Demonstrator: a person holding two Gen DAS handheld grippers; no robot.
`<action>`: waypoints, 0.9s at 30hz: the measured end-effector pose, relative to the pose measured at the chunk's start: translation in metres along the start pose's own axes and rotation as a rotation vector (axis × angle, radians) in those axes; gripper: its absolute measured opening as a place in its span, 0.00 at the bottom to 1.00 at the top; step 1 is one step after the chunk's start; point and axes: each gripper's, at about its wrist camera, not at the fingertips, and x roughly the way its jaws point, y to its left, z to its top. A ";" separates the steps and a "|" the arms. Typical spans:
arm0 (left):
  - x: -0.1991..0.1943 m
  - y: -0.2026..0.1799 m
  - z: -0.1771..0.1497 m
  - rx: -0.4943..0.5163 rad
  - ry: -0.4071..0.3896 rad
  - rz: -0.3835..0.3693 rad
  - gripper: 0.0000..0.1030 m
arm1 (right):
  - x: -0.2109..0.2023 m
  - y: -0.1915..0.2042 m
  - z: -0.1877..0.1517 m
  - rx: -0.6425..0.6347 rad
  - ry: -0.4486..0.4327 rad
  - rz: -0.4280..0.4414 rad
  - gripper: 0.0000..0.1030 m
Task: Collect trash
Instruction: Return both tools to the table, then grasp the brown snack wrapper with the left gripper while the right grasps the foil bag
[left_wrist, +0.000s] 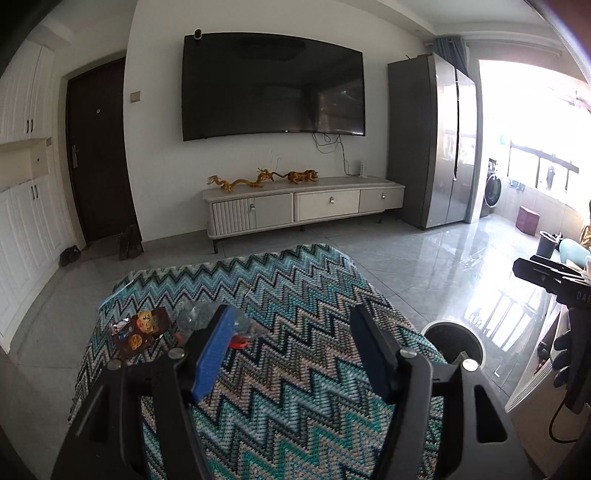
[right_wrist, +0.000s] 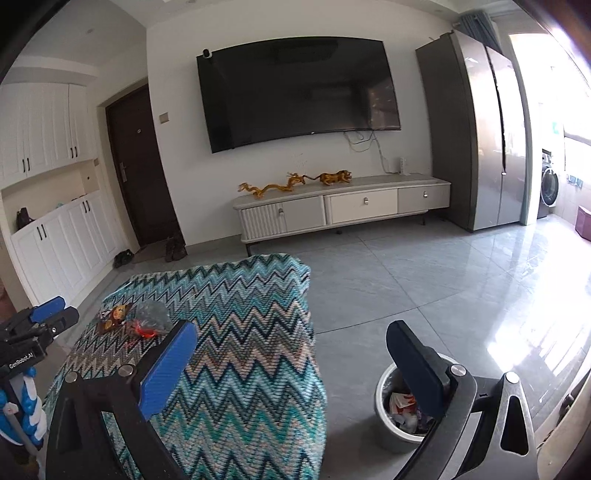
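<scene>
A brown snack wrapper and a crumpled clear plastic bag with a red piece lie on the left part of a table under a zigzag cloth. They also show in the right wrist view, wrapper and bag. A grey trash bin with rubbish inside stands on the floor right of the table; its rim shows in the left wrist view. My left gripper is open and empty over the table, near the bag. My right gripper is open and empty, between table edge and bin.
A TV cabinet with golden figurines stands under a wall TV. A fridge stands at the right, white cupboards and a dark door at the left. Glossy tiled floor surrounds the table.
</scene>
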 end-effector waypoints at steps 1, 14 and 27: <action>0.000 0.006 -0.003 -0.010 0.002 -0.001 0.62 | 0.003 0.006 0.000 -0.007 0.009 0.009 1.00; 0.015 0.111 -0.052 -0.175 0.072 0.049 0.62 | 0.070 0.101 0.000 -0.160 0.157 0.117 1.00; 0.046 0.243 -0.089 -0.332 0.167 0.108 0.75 | 0.174 0.184 -0.019 -0.306 0.331 0.327 1.00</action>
